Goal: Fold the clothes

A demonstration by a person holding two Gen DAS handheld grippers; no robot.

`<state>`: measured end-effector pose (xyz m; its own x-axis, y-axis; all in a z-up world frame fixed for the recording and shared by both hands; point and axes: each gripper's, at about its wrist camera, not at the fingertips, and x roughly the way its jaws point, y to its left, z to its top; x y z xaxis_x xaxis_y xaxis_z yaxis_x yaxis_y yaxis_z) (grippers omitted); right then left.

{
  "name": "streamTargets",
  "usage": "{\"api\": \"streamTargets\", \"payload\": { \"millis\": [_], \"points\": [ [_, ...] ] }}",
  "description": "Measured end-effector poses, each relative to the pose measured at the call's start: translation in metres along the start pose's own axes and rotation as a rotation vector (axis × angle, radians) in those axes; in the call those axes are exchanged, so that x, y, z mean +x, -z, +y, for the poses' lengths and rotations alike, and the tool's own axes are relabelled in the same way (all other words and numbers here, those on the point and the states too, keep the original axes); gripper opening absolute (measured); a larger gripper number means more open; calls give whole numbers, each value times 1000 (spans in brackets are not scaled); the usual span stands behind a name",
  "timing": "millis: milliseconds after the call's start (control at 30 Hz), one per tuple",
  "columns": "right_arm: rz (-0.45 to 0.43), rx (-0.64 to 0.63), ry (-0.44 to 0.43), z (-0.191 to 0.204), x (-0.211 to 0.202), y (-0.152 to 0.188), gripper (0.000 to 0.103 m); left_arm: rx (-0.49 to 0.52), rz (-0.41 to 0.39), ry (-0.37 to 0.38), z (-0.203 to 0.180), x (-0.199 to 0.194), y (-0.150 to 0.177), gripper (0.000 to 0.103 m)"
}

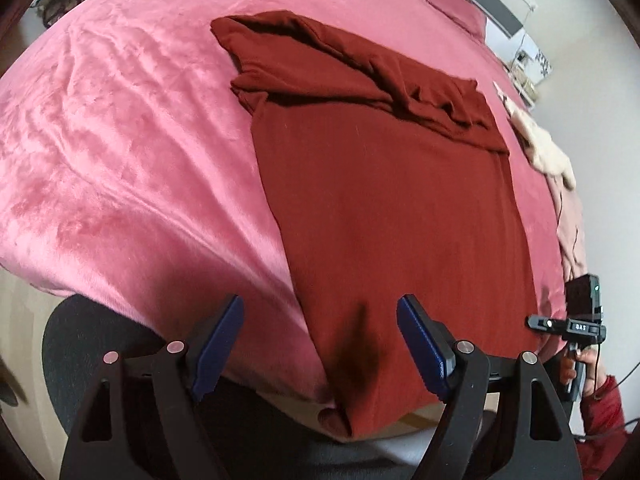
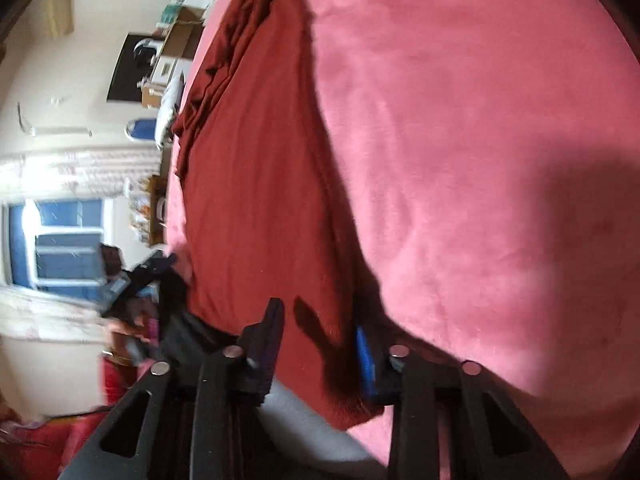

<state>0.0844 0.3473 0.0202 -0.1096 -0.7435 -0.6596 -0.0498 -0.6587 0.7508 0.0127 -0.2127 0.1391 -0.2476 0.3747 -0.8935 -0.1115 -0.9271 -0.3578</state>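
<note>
A dark red garment lies flat on the pink bedspread. Its far end is folded over into a bunched band, and its near hem hangs over the bed's edge. My left gripper is open just above that near hem, with nothing between its blue pads. In the right wrist view the same garment runs away from me. My right gripper stands with its fingers apart around the garment's near corner. The pads do not visibly press on the cloth. The picture is blurred.
A beige and pink pile of clothes lies at the bed's right edge. A person's hand in a red sleeve holds the right gripper's body. Beyond the bed are shelves, boxes and a window. The bedspread stretches to the right.
</note>
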Motion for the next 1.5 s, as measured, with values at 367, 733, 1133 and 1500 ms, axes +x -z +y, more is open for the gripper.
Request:
{"api": "streamTargets", "payload": {
  "millis": [367,733,1133,1500],
  "points": [
    [-202,118,-401,8,-31,-25,3,70,154,-36,-16,20,8,82],
    [-394,253,-436,-31,-69,-45,3,27,267,-84,-31,51,12,83],
    [-373,291,-436,-50,-62,-52,3,90,267,12,-52,67,38,101],
    [-356,299,-440,-44,-62,-50,4,-23,283,279,-28,32,57,3]
  ]
}}
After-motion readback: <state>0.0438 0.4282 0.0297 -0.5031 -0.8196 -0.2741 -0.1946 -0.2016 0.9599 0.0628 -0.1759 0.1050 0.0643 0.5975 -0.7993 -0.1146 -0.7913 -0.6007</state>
